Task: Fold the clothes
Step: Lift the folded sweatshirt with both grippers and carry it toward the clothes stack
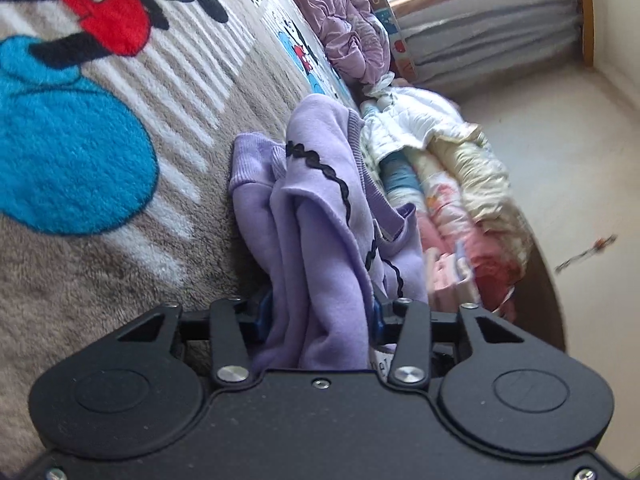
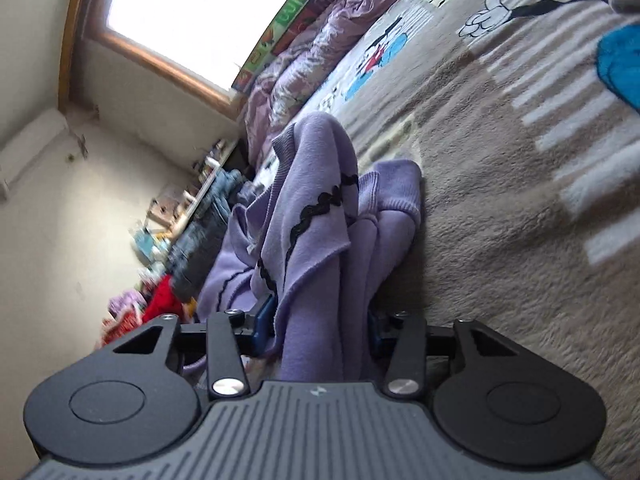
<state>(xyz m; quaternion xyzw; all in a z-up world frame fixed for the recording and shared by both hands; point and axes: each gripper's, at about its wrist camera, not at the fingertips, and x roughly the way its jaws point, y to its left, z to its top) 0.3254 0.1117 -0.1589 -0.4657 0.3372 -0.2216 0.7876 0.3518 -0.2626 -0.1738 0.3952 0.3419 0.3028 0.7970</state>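
A lilac sweatshirt (image 1: 320, 216) with black wavy trim runs lengthwise away from me, bunched over a fleecy cartoon-print blanket (image 1: 120, 140) on the bed. My left claw (image 1: 320, 312) and right claw (image 2: 320, 320) each clamp its near end. A window (image 2: 192, 8) glows beyond.

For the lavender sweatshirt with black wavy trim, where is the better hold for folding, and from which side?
Both the left gripper and right gripper are shut on bunched fabric of the lavender sweatshirt, so it hangs crumpled. A better hold is probably the ribbed cuff or hem edge, approached from the side along the blanket: that edge is thicker, exposed and lies flat.
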